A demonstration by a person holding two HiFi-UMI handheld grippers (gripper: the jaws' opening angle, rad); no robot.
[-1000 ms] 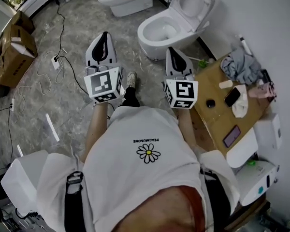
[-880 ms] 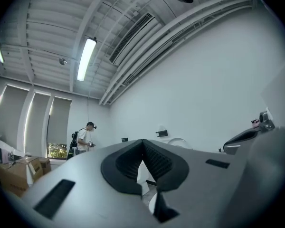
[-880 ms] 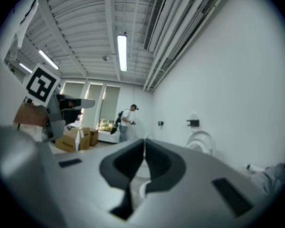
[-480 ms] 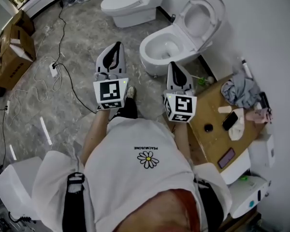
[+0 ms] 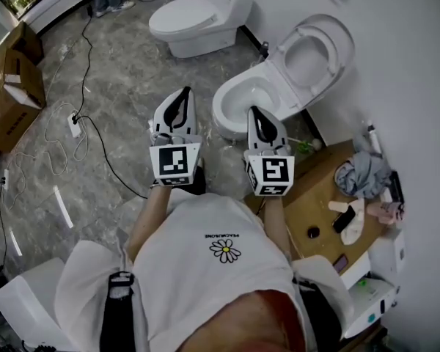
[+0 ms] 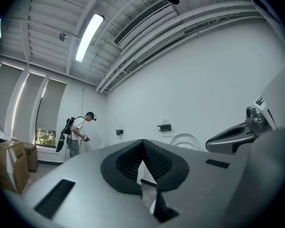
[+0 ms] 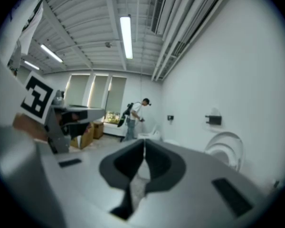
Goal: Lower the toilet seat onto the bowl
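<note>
The white toilet seat [image 5: 317,56] stands raised against the wall above the open bowl [image 5: 251,101].

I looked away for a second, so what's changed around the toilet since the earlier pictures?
The left gripper and right gripper have moved forward, up to the bowl; in the head view the right one's tip overlaps its rim. Nothing was grasped or released. Both remain shut and empty; the toilet seat is still raised.

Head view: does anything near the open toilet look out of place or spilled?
Nothing spilled or broken. The toilet seat stands raised over the bowl. Beside it, a cardboard sheet carries a crumpled grey cloth and small items, and cables trail loose across the floor.
</note>
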